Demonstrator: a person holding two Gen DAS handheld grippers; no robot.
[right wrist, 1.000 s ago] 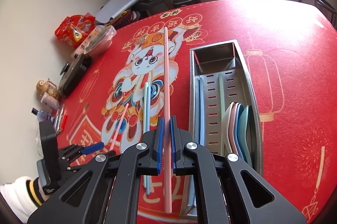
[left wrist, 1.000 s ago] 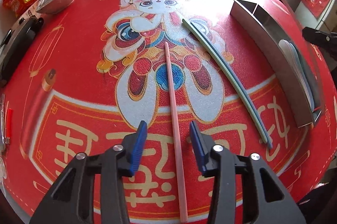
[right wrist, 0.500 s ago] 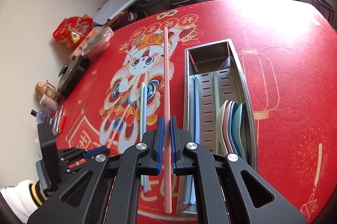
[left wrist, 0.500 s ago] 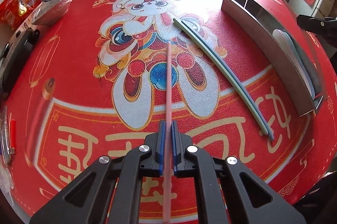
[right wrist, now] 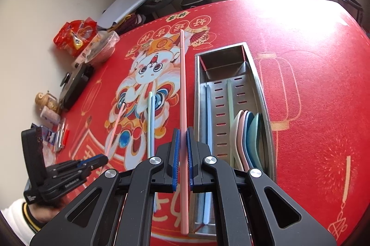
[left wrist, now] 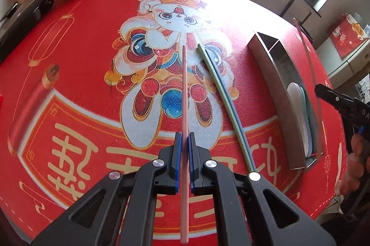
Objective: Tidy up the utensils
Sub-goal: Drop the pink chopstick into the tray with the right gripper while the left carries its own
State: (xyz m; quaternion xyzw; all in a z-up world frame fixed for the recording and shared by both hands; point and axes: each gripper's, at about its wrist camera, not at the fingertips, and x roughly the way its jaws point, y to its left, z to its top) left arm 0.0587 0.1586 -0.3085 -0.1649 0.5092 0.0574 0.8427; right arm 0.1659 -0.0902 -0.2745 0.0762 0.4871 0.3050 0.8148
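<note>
Left wrist view: the left gripper [left wrist: 184,142] is clamped tight on a pink chopstick [left wrist: 185,93], its tip pointing out over the red mat [left wrist: 81,65]. Just right of it a green-and-blue pair [left wrist: 222,93] lies flat on the mat. Only the steel tray's [left wrist: 272,88] outer wall and some spoon edges show here. At the far right edge, the right gripper [left wrist: 323,91] carries a second pink stick [left wrist: 307,56] above the tray.

Right wrist view: the right gripper [right wrist: 182,144] pinches that second pink stick [right wrist: 183,93], just left of the tray [right wrist: 259,86]. This view opens the tray's inside: blue sticks [right wrist: 208,107], a green stick [right wrist: 229,95], stacked spoons [right wrist: 248,130]. The left gripper [right wrist: 94,159] with its stick [right wrist: 115,125] sits lower left.
</note>
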